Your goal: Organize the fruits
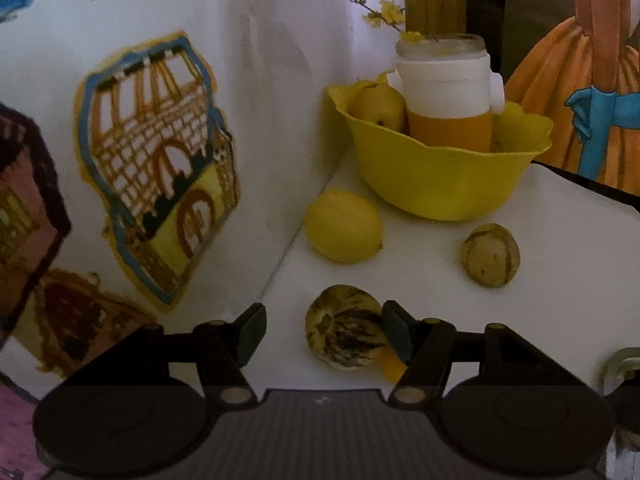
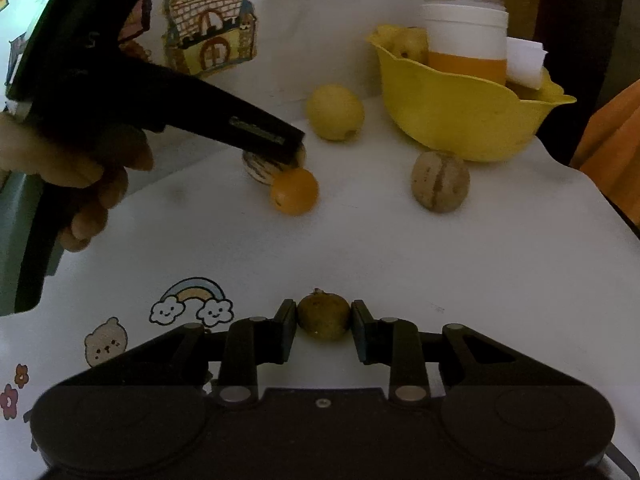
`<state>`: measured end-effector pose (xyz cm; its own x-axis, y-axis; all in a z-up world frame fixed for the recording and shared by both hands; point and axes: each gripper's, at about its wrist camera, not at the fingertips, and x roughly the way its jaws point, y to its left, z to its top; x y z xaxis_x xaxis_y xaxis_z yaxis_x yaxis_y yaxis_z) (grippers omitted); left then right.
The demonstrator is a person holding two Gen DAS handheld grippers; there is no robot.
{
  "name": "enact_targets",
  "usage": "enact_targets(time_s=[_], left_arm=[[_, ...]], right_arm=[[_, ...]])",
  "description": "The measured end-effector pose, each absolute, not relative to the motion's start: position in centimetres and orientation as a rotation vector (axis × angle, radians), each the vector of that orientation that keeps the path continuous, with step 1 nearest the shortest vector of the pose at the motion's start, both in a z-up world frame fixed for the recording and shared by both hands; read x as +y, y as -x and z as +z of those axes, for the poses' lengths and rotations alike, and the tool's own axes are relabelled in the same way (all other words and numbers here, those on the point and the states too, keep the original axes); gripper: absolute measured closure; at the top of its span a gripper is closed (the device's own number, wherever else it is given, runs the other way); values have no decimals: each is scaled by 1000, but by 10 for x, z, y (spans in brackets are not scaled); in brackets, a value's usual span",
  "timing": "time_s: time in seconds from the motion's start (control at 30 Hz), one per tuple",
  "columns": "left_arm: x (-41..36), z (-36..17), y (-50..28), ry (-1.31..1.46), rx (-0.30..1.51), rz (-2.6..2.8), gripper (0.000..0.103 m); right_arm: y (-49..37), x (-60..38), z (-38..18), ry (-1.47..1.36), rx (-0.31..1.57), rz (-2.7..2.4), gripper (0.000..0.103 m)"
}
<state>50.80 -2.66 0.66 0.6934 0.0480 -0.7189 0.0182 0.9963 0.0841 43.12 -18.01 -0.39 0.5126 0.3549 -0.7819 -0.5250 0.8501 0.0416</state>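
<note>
A striped yellow melon-like fruit (image 1: 340,330) lies on the white table between the fingers of my left gripper (image 1: 323,320). The right-hand finger touches it and the left-hand finger stands clear, so the gripper is open. A small orange fruit (image 2: 295,191) sits against that striped fruit (image 2: 260,172). My right gripper (image 2: 323,314) is shut on a small brown-green fruit (image 2: 323,318) near the table's front. A lemon (image 1: 343,226) and a second striped fruit (image 1: 490,255) lie in front of the yellow bowl (image 1: 440,184).
The bowl holds a yellow pear-like fruit (image 1: 378,106) and a white-and-orange jar (image 1: 446,92) with flower twigs. A white wall with stickers (image 1: 156,160) runs along the table's left edge. A person's hand (image 2: 60,168) holds the left gripper. Stickers (image 2: 192,304) mark the table's near left.
</note>
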Motion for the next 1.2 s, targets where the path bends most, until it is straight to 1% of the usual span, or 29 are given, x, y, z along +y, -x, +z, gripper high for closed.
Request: enact_targets(time_s=[0.17,0.37,0.43,0.8,1.2], left_arm=[[-26,1,-509,-36,822,5,35],[-25,0,-506,-5,814,-17,51],[-23,0,-504,12,816,-17,53],[-5,7,-474,144,804,-42,54],[13,20,-408,261,754,-82,54]], right_arm=[[-428,-180,-3,210,884,555,71],[-427,-179,-3,215,883,574,71],[-427,-179,-3,218,882,575,71],[-423,-181,-1,216,863,577,71],[-380,-195,21,182,791,604,71]])
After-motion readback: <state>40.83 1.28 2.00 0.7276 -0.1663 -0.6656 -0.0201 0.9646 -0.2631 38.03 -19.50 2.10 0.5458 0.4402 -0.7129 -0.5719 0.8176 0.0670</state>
